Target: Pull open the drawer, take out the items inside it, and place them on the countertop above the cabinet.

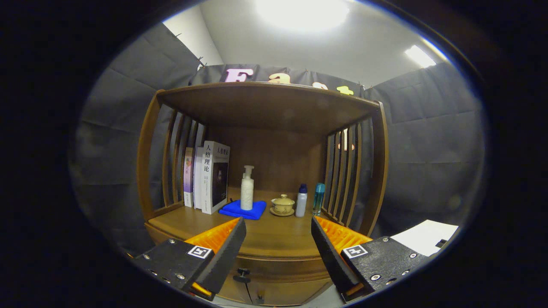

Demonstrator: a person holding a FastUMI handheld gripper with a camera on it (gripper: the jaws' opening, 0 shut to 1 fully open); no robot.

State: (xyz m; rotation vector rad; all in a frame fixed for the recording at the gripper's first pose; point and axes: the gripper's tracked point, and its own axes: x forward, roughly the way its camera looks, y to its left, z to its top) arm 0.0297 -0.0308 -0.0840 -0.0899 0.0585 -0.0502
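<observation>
The gripper [278,231] is released: its 2 fingers stand wide apart and nothing is between them, they do not touch anything. They are held in front of a wooden cabinet [376,171], at about the level of its countertop [278,237], which shows through the gap between the fingers. Below the countertop edge is the drawer [282,267], and it is closed, its front is flush with the cabinet. A small dark knob [243,271] sticks out from the drawer front, just beside the inner side of the left finger and lower than the fingertips. What is inside the drawer cannot be seen. Under the drawer there is 1 more front panel with a small handle, only partly visible. On the countertop, beyond the fingers, several things stand. At the left, against the slatted side wall, 3 books [212,175] stand upright. Next to them a folded blue cloth [242,210] lies flat, and a white pump bottle [247,190] stands on it. To the right of the cloth there is a small lidded tea cup [283,204] on a saucer. Then comes a white bottle with a dark cap [301,200], and just beside it a teal bottle [318,197], close to the right slatted wall. A wooden top shelf covers this open space. At the right, lower than the cabinet, a white flat surface [424,235] is visible.
</observation>
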